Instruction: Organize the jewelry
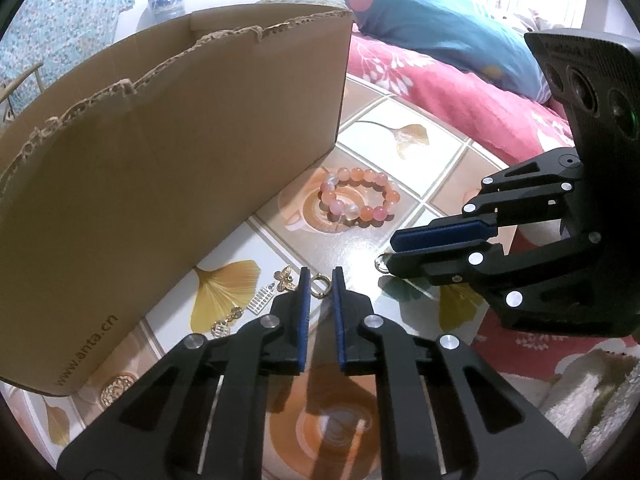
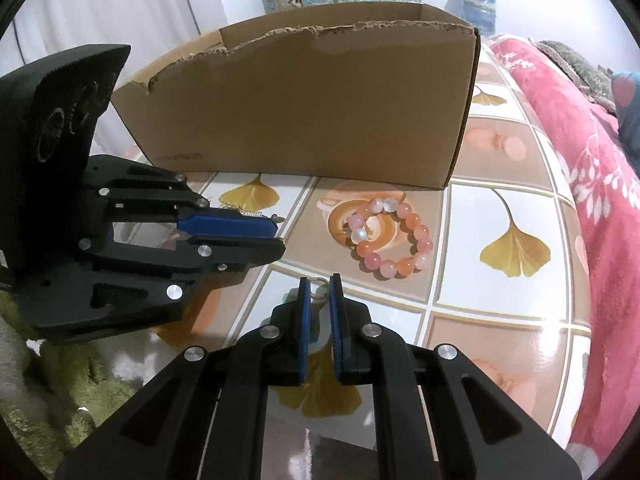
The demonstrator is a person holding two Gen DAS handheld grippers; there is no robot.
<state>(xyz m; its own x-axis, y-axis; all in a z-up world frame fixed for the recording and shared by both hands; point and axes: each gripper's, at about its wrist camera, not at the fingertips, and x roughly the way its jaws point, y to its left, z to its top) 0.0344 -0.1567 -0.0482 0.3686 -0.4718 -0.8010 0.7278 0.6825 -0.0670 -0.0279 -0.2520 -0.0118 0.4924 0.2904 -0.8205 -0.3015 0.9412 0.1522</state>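
My left gripper points down at the tiled table, its blue pads against the sides of a small gold ring. From the right wrist view the left gripper comes in from the left with its jaws nearly together. My right gripper is shut on a small silver ring. The same silver ring sticks out at the tip of the right gripper. A pink and orange bead bracelet lies flat beyond both grippers, in front of the cardboard box.
Gold charms lie by the box's wall: a butterfly, a small abacus-like piece, another charm and a round medallion. A red blanket borders the table on the right. A green towel lies at the near left.
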